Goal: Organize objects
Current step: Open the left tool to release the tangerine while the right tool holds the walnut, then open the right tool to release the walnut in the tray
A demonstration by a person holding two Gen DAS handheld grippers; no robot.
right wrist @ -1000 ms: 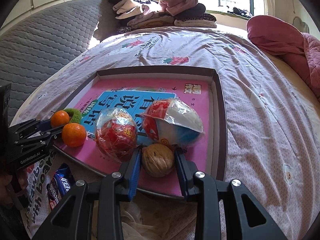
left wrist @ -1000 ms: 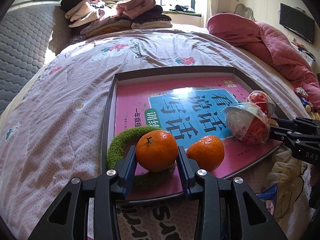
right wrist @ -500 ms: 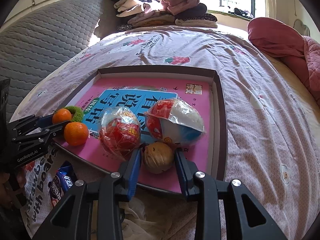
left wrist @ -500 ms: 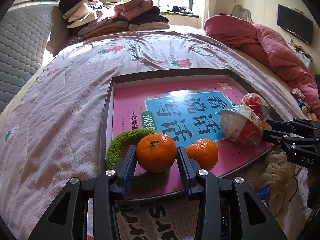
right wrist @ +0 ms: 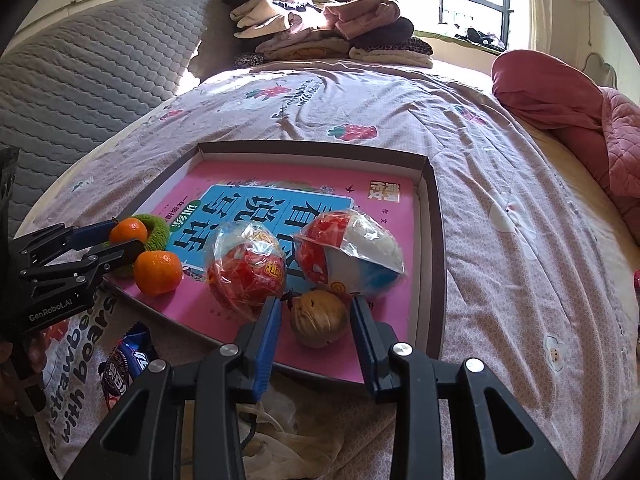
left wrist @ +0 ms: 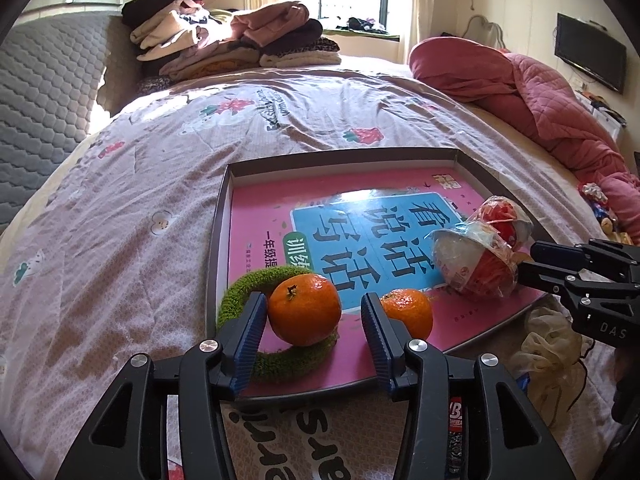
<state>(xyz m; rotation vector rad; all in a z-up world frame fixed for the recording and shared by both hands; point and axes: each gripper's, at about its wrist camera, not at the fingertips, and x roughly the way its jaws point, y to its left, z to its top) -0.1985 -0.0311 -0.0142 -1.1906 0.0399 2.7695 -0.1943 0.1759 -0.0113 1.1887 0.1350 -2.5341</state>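
Observation:
A shallow dark tray (left wrist: 218,248) lies on the bed with a pink book (left wrist: 256,216) inside it. A tangerine (left wrist: 304,308) rests on a green fuzzy ring (left wrist: 244,292) at the tray's near left. My left gripper (left wrist: 312,304) is around it with its jaws opening, and a gap shows on the fruit's right side. A second tangerine (left wrist: 408,310) sits just to the right. A walnut (right wrist: 318,316) lies on the book between the fingers of my right gripper (right wrist: 316,304), with thin gaps on both sides. Two plastic-wrapped red toy balls (right wrist: 248,268) (right wrist: 352,252) stand behind it.
Folded clothes (left wrist: 228,40) are piled at the head of the bed, and a pink quilt (left wrist: 520,92) is heaped on the right. A blue snack packet (right wrist: 124,364) and a crumpled plastic bag (right wrist: 280,432) lie in front of the tray. A grey padded headboard (right wrist: 80,80) stands on the left.
My left gripper's fingers have spread away from the tangerine, which stays on the green ring. The right gripper and the walnut look almost the same.

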